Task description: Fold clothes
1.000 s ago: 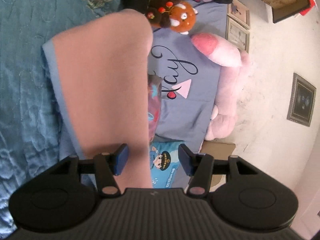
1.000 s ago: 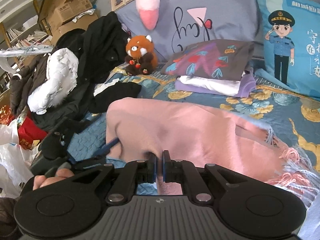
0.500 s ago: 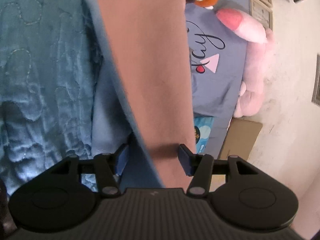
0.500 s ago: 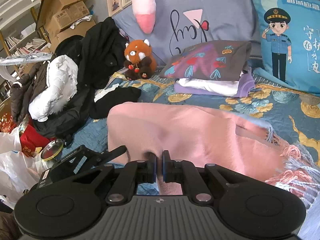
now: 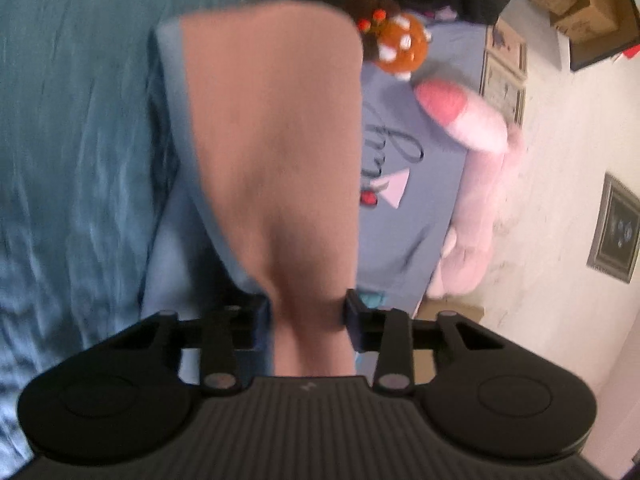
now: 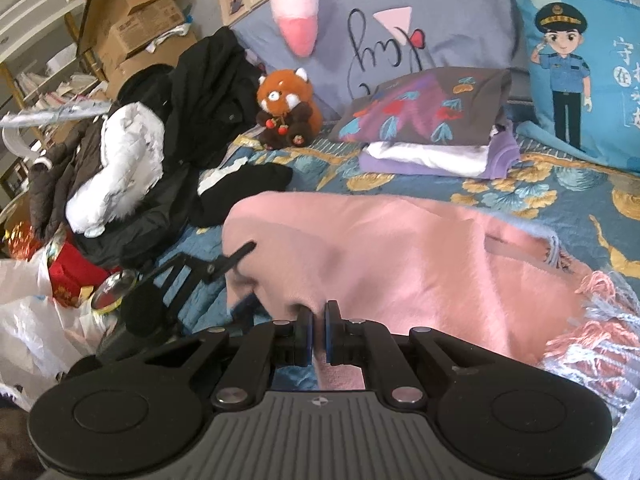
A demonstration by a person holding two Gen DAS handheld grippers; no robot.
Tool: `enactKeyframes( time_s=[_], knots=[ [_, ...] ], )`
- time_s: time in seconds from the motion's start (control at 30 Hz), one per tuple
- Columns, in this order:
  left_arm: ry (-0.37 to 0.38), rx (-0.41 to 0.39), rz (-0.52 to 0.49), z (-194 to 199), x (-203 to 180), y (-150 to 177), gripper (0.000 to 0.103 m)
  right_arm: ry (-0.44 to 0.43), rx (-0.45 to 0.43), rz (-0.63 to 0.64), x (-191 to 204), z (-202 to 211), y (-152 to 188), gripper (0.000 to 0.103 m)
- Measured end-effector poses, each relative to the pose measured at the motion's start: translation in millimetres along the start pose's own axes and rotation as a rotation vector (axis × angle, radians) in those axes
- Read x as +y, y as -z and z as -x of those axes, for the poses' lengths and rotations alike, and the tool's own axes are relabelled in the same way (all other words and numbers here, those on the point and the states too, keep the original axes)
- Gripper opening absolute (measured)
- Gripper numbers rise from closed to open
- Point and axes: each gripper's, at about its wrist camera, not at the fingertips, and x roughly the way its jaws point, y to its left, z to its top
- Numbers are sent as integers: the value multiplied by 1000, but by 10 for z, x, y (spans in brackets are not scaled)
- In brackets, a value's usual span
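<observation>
At the bottom centre of the right wrist view, the right gripper (image 6: 318, 330) has its blue-padded jaws pressed nearly together on a fold of the pink scarf (image 6: 400, 264), a soft, felt-like cloth that spreads across the middle of the frame over the quilted blue bedspread (image 6: 520, 196) and ends in a pink and pale blue fringe at the lower right. In the left wrist view, which is blurred, the left gripper (image 5: 306, 316) stands with its jaws parted, a narrow neck of the same scarf between them; the pads look to touch the cloth on each side, though a firm grip cannot be told. From there the cloth widens up to a rounded top, a pale blue underside showing along its left edge. Further up the right wrist view lie a stack of folded clothes (image 6: 436, 136), a fuzzy red panda toy (image 6: 288, 108) and, at left, a heap of dark coats (image 6: 192, 120).
</observation>
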Motion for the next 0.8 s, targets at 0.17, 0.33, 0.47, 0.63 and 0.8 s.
enactKeyframes(
  time_s=[0.17, 0.33, 0.47, 0.63, 0.8],
  knots=[
    [-37, -40, -75, 174, -108, -229, 10, 35, 11, 69, 156, -51, 131, 6],
    [-113, -45, -475, 221, -893, -218, 10, 106, 46, 241, 405, -201, 373, 6],
    [-209, -19, -999, 176, -1673, 209, 10, 93, 32, 291, 563, -217, 494, 6],
    [-316, -44, -1526, 88, -2125, 986, 10, 63, 42, 222, 442, -231, 549, 9],
    [-795, -44, -1489, -290, -1752, 734, 10, 89, 86, 188, 382, -260, 649, 29]
  ],
)
